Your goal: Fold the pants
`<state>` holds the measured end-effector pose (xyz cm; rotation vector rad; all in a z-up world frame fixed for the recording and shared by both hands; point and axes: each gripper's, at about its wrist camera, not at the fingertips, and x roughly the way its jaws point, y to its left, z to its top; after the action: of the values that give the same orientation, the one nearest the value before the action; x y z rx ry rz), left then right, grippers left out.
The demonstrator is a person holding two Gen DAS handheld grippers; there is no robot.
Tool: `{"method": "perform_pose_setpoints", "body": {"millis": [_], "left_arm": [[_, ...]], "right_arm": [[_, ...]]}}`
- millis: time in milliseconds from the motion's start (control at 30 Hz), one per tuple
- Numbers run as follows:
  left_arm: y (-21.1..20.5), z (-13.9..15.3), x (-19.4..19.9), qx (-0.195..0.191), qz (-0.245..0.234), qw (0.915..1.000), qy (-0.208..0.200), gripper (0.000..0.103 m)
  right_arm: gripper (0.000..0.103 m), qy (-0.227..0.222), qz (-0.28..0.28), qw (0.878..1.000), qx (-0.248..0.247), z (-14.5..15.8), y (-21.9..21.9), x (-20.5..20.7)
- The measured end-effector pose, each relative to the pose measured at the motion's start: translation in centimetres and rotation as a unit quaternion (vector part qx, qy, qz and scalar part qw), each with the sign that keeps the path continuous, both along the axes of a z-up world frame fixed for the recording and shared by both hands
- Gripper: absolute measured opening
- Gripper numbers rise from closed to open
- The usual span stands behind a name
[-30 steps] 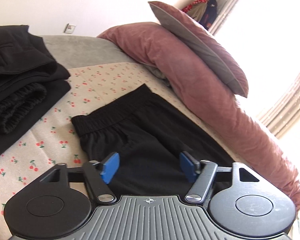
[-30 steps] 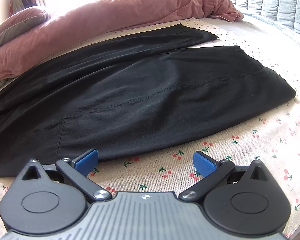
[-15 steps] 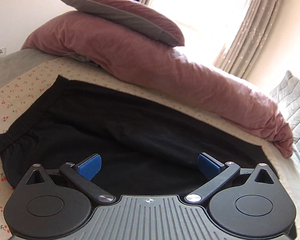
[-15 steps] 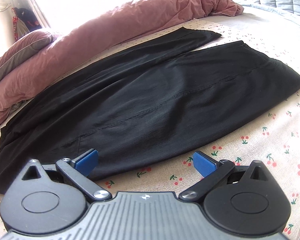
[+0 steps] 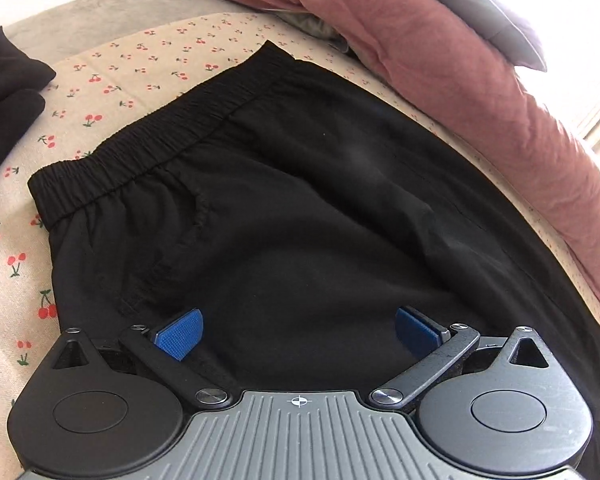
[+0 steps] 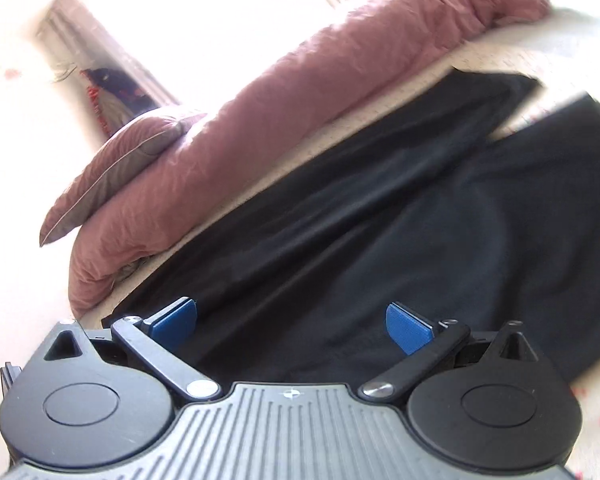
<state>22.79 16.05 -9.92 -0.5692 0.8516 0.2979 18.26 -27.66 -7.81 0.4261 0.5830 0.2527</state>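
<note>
Black pants lie flat on a cherry-print bedsheet. Their gathered elastic waistband runs across the upper left of the left wrist view. My left gripper hovers over the hip area, wide open, nothing between its blue pads. The right wrist view is blurred; there the pants stretch away with two legs spread apart at the upper right. My right gripper is open above the black cloth, its blue pads gripping nothing.
A long dusty-pink duvet roll borders the far side of the pants, with a pink-grey pillow on it. Other black clothes are piled at the left edge. Curtains and a bright window stand behind.
The left gripper opened wider, swung over the pants, then dropped closer to the waistband area. The right gripper rose and tilted up from the pants' near edge toward the duvet; its view blurred.
</note>
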Motion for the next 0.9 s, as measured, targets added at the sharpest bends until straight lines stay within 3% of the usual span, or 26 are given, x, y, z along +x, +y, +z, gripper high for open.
{"method": "perform_pose_setpoints", "body": {"millis": [100,167,267,300,367,433,467,600,700,833,867,900], "left_arm": [[-0.2,-0.2,0.2,0.014,-0.006,0.9999,-0.001,0.103],[-0.6,-0.5,0.4,0.029,-0.015,0.9995,0.005,0.103],[-1.3,-0.6,0.5,0.053,-0.029,0.9982,0.008,0.103],[-1.4,-0.7,0.7,0.062,-0.032,0.9976,0.008,0.103],[-1.5,-0.8,0.9,0.075,-0.029,0.9967,0.010,0.103],[-1.5,-0.9,1.0,0.076,-0.016,0.9969,0.008,0.103],[-1.4,-0.9,0.9,0.072,-0.008,0.9973,0.006,0.103],[-1.3,-1.0,1.0,0.074,-0.006,0.9972,0.004,0.103],[-1.3,-1.1,0.9,0.080,-0.017,0.9966,0.002,0.103],[-1.4,-1.2,0.9,0.086,-0.018,0.9962,0.002,0.103],[-1.6,-1.2,0.9,0.091,-0.018,0.9957,0.004,0.103],[-1.8,-1.3,0.9,0.096,-0.019,0.9952,0.005,0.103]], "right_arm": [[0.098,-0.005,0.056,0.991,-0.120,1.5,5.9,8.4],[0.098,0.018,0.051,0.990,-0.133,1.2,8.6,14.1],[0.098,0.040,0.090,0.985,-0.142,0.0,13.0,22.5],[0.098,0.035,0.109,0.977,-0.179,-0.5,14.8,24.7],[0.097,0.012,0.146,0.948,-0.284,-2.0,18.5,28.0],[0.091,0.008,0.183,0.925,-0.333,-3.3,20.6,30.6],[0.086,0.015,0.193,0.923,-0.332,-3.6,20.9,31.6],[0.085,0.044,0.235,0.921,-0.307,-4.3,21.2,35.7],[0.087,0.067,0.262,0.900,-0.341,-5.8,22.7,37.3],[0.087,0.071,0.292,0.904,-0.303,-6.5,22.4,37.7],[0.081,0.070,0.300,0.903,-0.300,-6.5,22.3,37.6],[0.063,0.064,0.315,0.900,-0.294,-6.3,22.2,37.3]]}}
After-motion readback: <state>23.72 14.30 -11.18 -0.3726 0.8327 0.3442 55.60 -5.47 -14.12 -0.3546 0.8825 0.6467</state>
